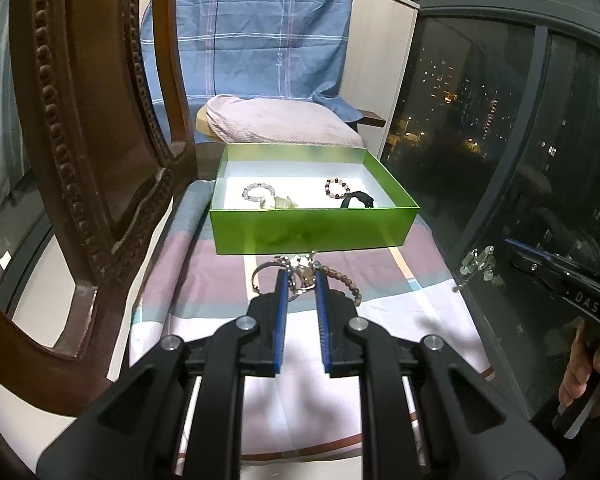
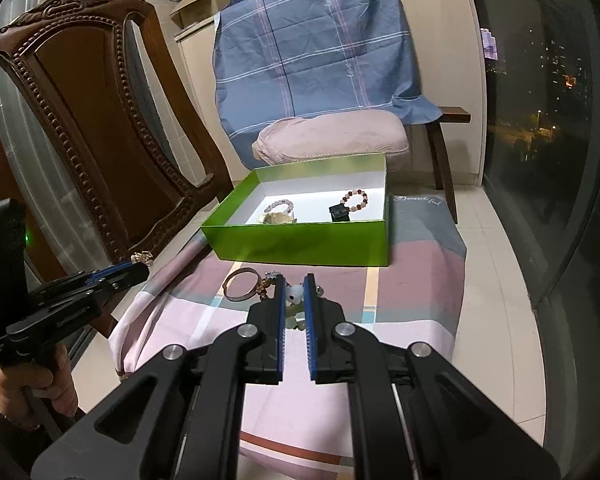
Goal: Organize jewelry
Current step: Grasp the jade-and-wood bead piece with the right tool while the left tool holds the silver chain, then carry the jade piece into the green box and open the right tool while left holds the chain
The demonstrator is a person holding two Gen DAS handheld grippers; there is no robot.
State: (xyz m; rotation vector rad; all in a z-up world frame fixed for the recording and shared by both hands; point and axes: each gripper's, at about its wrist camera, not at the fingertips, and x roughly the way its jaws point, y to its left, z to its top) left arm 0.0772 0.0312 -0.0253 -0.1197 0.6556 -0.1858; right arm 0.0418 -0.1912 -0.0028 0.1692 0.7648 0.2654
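My right gripper (image 2: 294, 294) jaws pinch a white-bead charm (image 2: 295, 294); green beads hang below. Left gripper (image 1: 300, 280) jaws pinch a silver charm (image 1: 300, 263). Green box (image 2: 300, 246) at 12 o'clock, long axis crosswise; bracelets inside.

At lower centre, the right tongs (image 2: 294, 294) pinch a white-and-green beaded piece (image 2: 295, 295). Beyond sits a green box (image 2: 300, 242) holding bracelets; a bangle (image 2: 241, 285) lies left. The left tongs (image 2: 140, 266) grip a small trinket (image 2: 142, 257).

A box (image 2: 300, 244) sits at the far end of the cloth-covered surface (image 2: 400, 288). Two bead bracelets (image 2: 356, 198) lie inside it. A bangle (image 2: 240, 284) lies on the cloth before the box's near wall.
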